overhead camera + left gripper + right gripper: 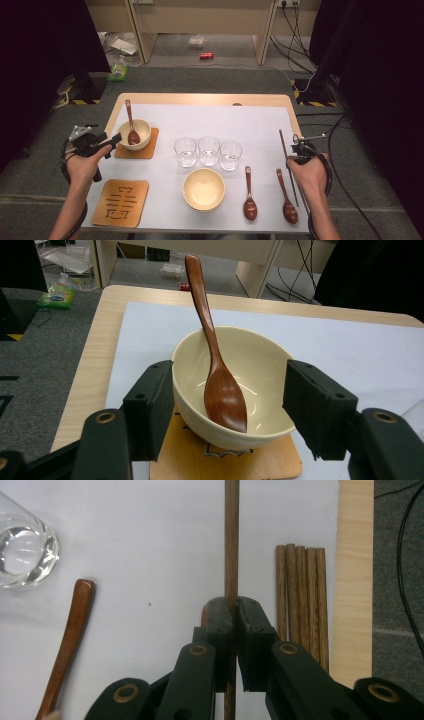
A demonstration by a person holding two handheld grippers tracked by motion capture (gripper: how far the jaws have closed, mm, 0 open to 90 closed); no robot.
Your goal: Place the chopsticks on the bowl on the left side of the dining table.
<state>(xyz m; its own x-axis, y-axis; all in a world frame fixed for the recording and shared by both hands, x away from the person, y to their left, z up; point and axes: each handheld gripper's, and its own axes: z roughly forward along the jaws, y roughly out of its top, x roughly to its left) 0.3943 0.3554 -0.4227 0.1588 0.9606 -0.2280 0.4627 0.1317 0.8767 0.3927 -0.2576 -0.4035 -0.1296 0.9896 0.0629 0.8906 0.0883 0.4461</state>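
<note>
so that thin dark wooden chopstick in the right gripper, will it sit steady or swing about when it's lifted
The thin dark wooden chopstick looks straight and rigid, so it probably won't droop. The right gripper pinches it partway along its length, so the long free end may pivot. It looks slim and smooth, so it could slip or roll if released on the white table cover.

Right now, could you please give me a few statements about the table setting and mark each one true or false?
1. The right gripper is shut on a chopstick. True.
2. The left gripper is shut on the bowl with a spoon. False: its jaws stand open on either side of that bowl, which sits on a wooden coaster.
3. Three glasses stand in a row. True.
4. A spoon lies in the near bowl. False: that bowl holds nothing; two wooden spoons lie on the mat to its right.
5. More chopsticks lie beside the right gripper. True.
</note>
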